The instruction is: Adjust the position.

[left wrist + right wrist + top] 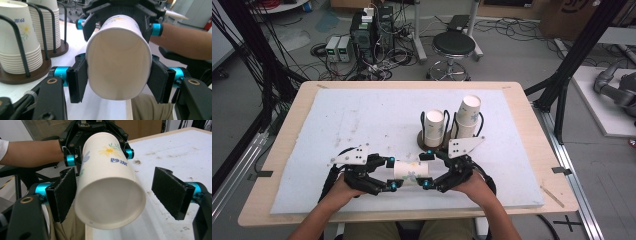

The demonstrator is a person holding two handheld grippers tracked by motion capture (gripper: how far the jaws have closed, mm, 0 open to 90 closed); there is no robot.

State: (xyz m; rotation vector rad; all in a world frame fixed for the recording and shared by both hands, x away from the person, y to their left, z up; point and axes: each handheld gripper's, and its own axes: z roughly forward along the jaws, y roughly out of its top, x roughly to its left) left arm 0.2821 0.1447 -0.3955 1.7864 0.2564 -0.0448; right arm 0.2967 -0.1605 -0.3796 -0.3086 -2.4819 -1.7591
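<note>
A white paper cup (409, 171) with a flower print lies level between the two grippers, above the white mat near the front edge. My left gripper (392, 173) is shut on its mouth end; in the left gripper view both pads (78, 80) press the rim (117, 62) into an oval. My right gripper (428, 169) stands open around the base end. In the right gripper view the cup's base (110, 202) leans against the left pad (63, 195), while the right pad (172, 192) is well clear of it.
Two stacks of paper cups stand in black wire racks on round wooden bases (434, 127) (468, 117), just beyond the grippers. The white foam mat (362, 120) covers the wooden table (287, 135). A stool (453, 47) and cables lie on the floor behind.
</note>
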